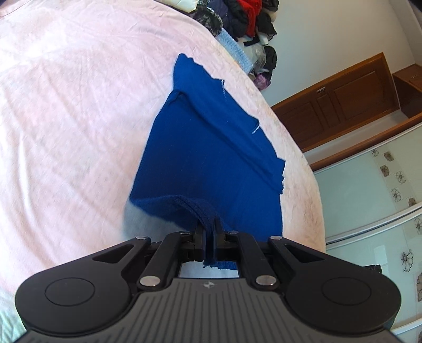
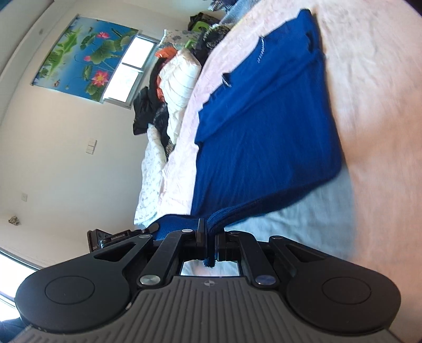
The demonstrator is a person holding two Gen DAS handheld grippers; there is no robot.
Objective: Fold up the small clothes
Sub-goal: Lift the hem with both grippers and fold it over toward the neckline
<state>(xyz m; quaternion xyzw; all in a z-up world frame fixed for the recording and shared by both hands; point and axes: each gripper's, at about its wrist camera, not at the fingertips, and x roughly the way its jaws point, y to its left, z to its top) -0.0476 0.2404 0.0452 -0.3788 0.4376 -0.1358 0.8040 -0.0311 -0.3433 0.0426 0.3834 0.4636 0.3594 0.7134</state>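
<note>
A royal-blue knit garment (image 1: 208,155) lies on a pale pink bedsheet (image 1: 66,105), its near ribbed hem lifted off the bed. My left gripper (image 1: 209,227) is shut on that hem, with blue fabric pinched between its black fingers (image 1: 199,232). In the right wrist view the same blue garment (image 2: 269,126) stretches away over the sheet (image 2: 369,79). My right gripper (image 2: 209,229) is shut on another part of the hem, the folded edge bunched between its fingers (image 2: 201,232). A shadow lies on the sheet under the raised hem.
A pile of dark and red clothes (image 1: 245,18) sits at the bed's far edge. A wooden cabinet (image 1: 340,97) and tiled wall stand to the right. Pillows and more clothes (image 2: 171,87) lie beside a window (image 2: 129,68) and a lotus picture (image 2: 81,52).
</note>
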